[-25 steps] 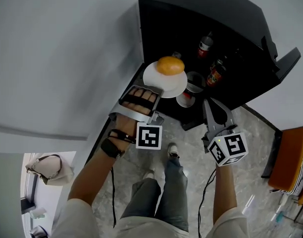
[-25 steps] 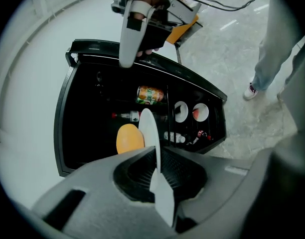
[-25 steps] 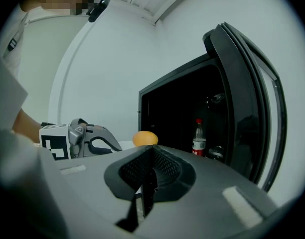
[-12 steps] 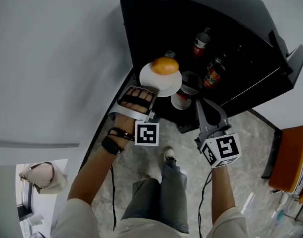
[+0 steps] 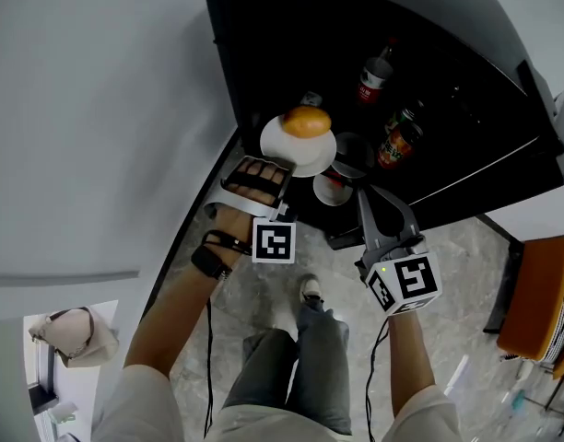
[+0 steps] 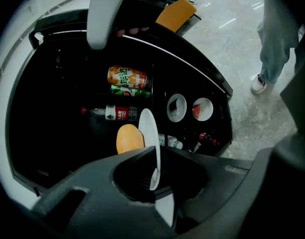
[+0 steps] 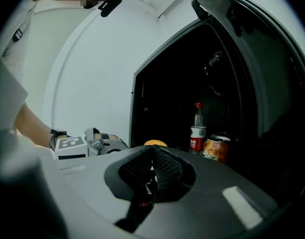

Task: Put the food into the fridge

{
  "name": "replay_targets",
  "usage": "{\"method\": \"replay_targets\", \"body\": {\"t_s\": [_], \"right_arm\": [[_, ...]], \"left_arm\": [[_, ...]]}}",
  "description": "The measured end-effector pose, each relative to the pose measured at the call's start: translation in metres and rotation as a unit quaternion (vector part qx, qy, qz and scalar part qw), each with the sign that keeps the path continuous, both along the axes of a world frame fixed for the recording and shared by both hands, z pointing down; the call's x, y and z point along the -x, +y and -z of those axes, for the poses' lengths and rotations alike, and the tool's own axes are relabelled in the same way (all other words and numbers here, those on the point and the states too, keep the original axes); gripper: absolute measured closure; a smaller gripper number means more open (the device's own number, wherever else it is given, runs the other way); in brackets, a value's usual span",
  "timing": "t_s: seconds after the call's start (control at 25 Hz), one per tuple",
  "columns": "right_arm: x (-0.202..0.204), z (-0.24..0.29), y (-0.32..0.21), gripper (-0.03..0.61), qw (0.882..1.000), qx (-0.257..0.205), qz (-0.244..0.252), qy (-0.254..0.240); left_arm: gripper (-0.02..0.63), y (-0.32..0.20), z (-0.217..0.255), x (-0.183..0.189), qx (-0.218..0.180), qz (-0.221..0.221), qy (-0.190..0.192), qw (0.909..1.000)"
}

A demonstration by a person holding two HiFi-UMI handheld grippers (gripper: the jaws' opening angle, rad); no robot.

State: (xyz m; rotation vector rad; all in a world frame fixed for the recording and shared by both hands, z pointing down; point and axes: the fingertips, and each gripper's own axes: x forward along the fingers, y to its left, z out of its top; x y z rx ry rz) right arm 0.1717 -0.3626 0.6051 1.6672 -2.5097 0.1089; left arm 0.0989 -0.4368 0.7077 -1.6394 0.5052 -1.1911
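Note:
My left gripper point(image 5: 280, 169) is shut on the near rim of a white plate point(image 5: 294, 152) that carries a round golden bun point(image 5: 306, 122). It holds the plate level at the mouth of the open black fridge point(image 5: 291, 35). In the left gripper view the plate point(image 6: 149, 133) stands edge-on between the jaws with the bun point(image 6: 129, 138) beside it. My right gripper point(image 5: 360, 193) is shut and empty, to the right of the plate near the fridge's lower front. The right gripper view shows its jaws point(image 7: 151, 171) closed, with the bun point(image 7: 155, 143) just beyond.
Inside the fridge stand a red-labelled bottle point(image 5: 374, 76) and orange cans point(image 5: 399, 138). Two cups point(image 5: 333, 188) sit by its lower front. An orange chair point(image 5: 535, 293) is at the right, a bag point(image 5: 72, 334) at the lower left, and the person's legs are below.
Both grippers have sunk and moved closer to the fridge. The plate with the bun went along in the left gripper. Both grippers stay shut as before.

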Motion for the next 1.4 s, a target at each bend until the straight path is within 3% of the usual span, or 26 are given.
{"method": "replay_targets", "body": {"t_s": [0.24, 0.44, 0.72, 0.92, 0.96, 1.2, 1.32, 1.4], "right_arm": [[-0.002, -0.006, -0.004, 0.580, 1.000, -0.001, 0.007, 0.014], [0.000, -0.012, -0.005, 0.580, 1.000, 0.005, 0.013, 0.028], [-0.006, -0.016, -0.006, 0.580, 0.999, 0.018, 0.012, 0.028], [-0.013, -0.020, -0.007, 0.580, 0.999, 0.023, 0.007, 0.027], [-0.013, -0.021, -0.007, 0.580, 0.999, 0.025, 0.008, 0.027], [-0.015, -0.022, -0.004, 0.578, 0.999, 0.037, 0.004, 0.022], [-0.018, -0.021, -0.005, 0.577, 0.999, 0.046, 0.002, 0.020], [-0.022, -0.022, -0.005, 0.577, 0.998, 0.053, 0.002, 0.017]], "left_arm": [[0.595, -0.013, -0.005, -0.008, -0.002, 0.003, -0.003, 1.0000], [0.594, -0.020, -0.006, -0.022, 0.014, 0.003, 0.021, 0.9997], [0.583, -0.031, -0.005, -0.050, 0.014, -0.020, 0.028, 0.9993], [0.581, -0.038, -0.013, -0.049, 0.017, -0.016, -0.020, 0.9995], [0.581, -0.038, -0.012, -0.050, 0.021, -0.016, -0.014, 0.9995], [0.572, -0.034, -0.019, -0.047, 0.084, -0.025, -0.039, 0.9954], [0.468, -0.024, -0.029, -0.048, 0.134, -0.031, -0.054, 0.9891], [0.459, -0.021, -0.031, -0.052, 0.141, -0.032, -0.056, 0.9880]]}}
